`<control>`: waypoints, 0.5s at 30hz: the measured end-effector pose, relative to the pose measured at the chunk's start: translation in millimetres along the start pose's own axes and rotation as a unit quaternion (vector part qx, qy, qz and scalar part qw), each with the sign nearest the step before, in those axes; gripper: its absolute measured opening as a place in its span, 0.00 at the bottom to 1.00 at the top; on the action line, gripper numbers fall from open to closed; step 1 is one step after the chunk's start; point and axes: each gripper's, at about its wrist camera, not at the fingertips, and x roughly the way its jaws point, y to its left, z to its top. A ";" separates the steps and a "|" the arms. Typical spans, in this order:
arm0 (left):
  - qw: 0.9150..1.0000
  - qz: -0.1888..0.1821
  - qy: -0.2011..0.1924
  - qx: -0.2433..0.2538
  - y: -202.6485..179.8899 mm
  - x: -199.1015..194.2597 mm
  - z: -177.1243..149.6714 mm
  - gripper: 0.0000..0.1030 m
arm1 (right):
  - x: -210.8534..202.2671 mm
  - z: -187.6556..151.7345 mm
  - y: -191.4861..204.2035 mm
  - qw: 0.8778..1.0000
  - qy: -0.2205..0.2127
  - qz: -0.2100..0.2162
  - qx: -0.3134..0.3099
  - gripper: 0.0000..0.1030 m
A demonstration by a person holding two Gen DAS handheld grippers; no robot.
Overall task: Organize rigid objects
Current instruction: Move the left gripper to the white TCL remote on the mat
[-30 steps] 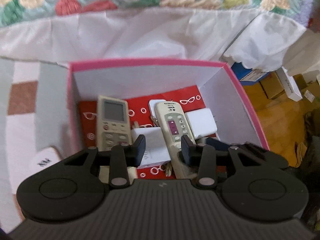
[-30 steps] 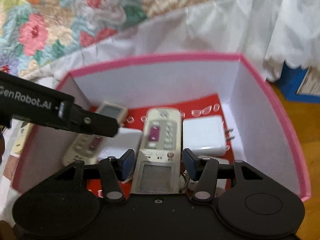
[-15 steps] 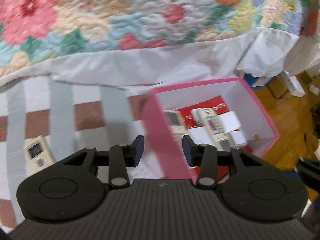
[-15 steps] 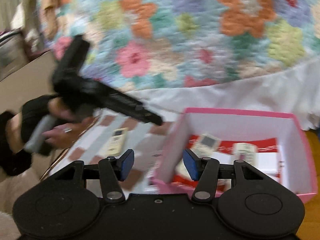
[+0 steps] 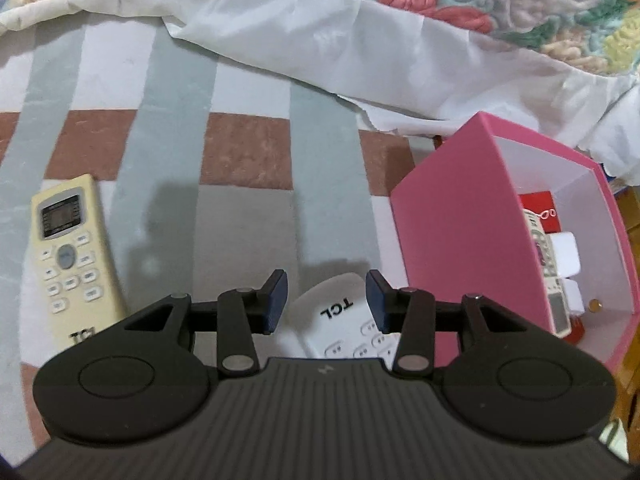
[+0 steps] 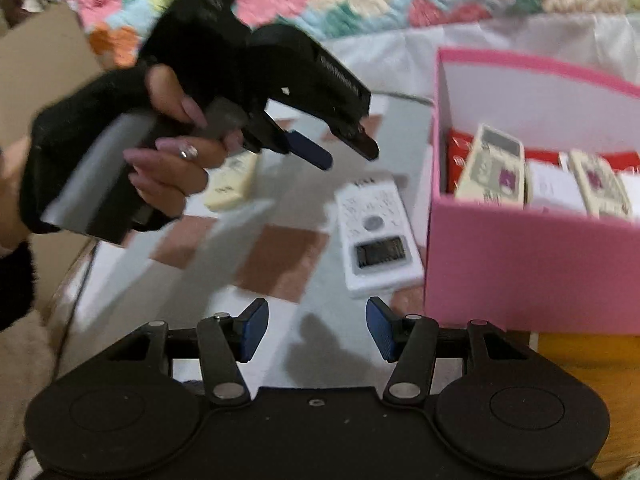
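A white TCL remote (image 5: 340, 318) lies face up on the striped rug, and my left gripper (image 5: 327, 300) hovers over its end, open, pads clear of it. A cream TCL remote (image 5: 68, 256) lies further left. The pink box (image 5: 460, 232) stands to the right and holds cream remotes (image 5: 548, 264) and white adapters (image 5: 566, 252). In the right wrist view my right gripper (image 6: 316, 328) is open over bare rug, with nothing between its fingers. Ahead of it lie the white remote (image 6: 376, 236), the cream remote (image 6: 232, 184) and the pink box (image 6: 520, 256). A hand holds the left gripper (image 6: 346, 154) above the rug.
A flowered quilt (image 5: 520, 0) with a white sheet edge (image 5: 320, 40) hangs along the far side of the rug (image 5: 248, 148). A beige cardboard panel (image 6: 40, 64) stands at the far left. Wooden floor (image 6: 580, 360) shows beyond the box on the right.
Both grippers have left the inside of the pink box and swung left over the rug. The left one has come down over the white remote. Both remain open.
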 end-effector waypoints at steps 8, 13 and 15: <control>1.000 -0.004 0.003 0.009 -3.8 19.9 -4.9 0.41 | 19.6 -3.7 -6.3 0.999 -0.031 -0.004 0.022 0.57; 1.000 -0.009 0.014 0.004 8.7 11.9 -10.7 0.40 | 17.0 -4.5 -4.0 0.999 -0.032 -0.010 0.010 0.53; 1.000 -0.007 0.020 0.008 13.3 7.3 -14.2 0.40 | 16.2 -4.4 -2.0 1.000 -0.028 -0.004 0.006 0.53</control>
